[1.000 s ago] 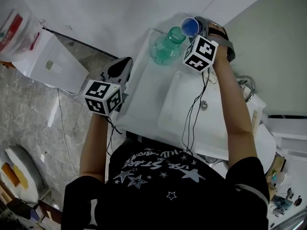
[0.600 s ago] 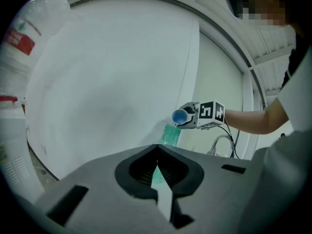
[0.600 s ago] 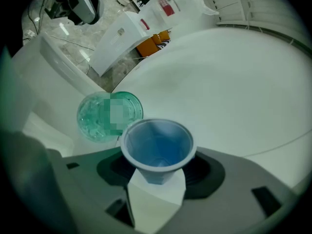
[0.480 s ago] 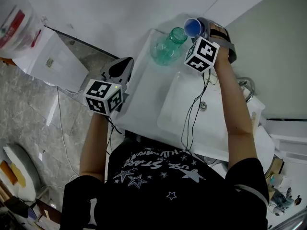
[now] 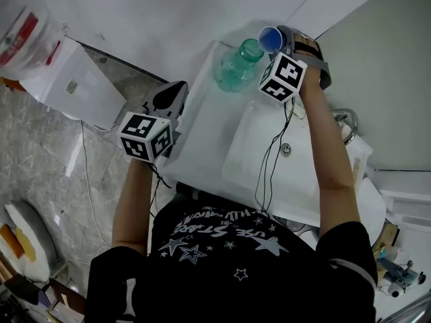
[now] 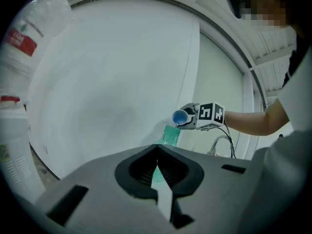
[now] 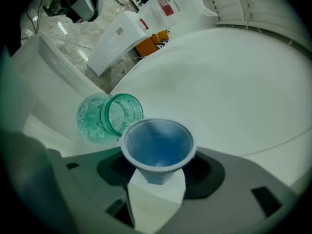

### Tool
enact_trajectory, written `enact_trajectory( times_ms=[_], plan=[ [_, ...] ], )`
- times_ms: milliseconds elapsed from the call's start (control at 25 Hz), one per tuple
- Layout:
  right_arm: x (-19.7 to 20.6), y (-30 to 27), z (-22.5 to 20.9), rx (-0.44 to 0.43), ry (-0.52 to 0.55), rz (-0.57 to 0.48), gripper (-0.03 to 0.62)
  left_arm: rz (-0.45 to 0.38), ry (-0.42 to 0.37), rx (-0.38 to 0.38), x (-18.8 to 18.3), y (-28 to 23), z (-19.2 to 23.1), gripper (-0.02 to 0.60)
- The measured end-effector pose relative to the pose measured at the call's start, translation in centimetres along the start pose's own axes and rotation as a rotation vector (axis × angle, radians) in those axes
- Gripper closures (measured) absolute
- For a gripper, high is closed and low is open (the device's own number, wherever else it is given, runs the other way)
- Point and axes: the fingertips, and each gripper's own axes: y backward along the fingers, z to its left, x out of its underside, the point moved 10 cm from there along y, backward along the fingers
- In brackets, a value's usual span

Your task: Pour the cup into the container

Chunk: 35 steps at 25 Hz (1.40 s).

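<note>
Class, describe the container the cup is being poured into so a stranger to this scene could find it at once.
Start at the white washbasin. On the flat white counter beside it, at the far end near the wall, stands the container. It is the only see-through green jar there, open-mouthed, just below the tipped blue cup.

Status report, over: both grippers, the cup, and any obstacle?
Left gripper shut, empty. Right gripper shut on blue cup, tipped above green jar mouth. Nothing between them.
</note>
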Motion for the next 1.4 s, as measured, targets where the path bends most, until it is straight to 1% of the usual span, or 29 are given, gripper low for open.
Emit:
enact_trajectory(
  times_ms=[80,240,400,800,920,1000,1160,1400],
  plan=[
    [0.2,0.2,-0.1,-0.024,-0.058,-0.016,0.322,0.0,0.001,-0.003,0.0,0.3,0.0,0.569],
    [0.6,0.8,-0.1,-0.101,-0.182,-0.062,0.321,-0.002,0.012,-0.01,0.0,0.9,-0.2,0.569],
    [0.9,1.2,-0.1,-0.126,-0.27,-0.091,0.321,-0.007,0.007,-0.017,-0.1,1.6,-0.2,0.57],
    [1.9,4.2,0.7,-0.197,-0.603,-0.234,0.319,0.0,-0.001,-0.028,0.4,3.5,-1.5,0.569],
    [2.3,5.3,2.0,-0.235,-0.721,-0.3,0.319,0.004,-0.001,-0.033,0.8,4.4,-2.1,0.569],
    [2.3,6.2,2.9,-0.261,-0.771,-0.341,0.319,0.007,0.001,-0.037,1.1,4.9,-2.6,0.569],
    [2.0,7.9,4.9,-0.317,-0.844,-0.413,0.319,0.016,0.002,-0.043,1.6,5.9,-3.5,0.57],
    [1.4,9.9,8.9,-0.424,-0.933,-0.525,0.316,0.035,-0.004,-0.051,2.6,7.2,-5.0,0.569]
  ],
)
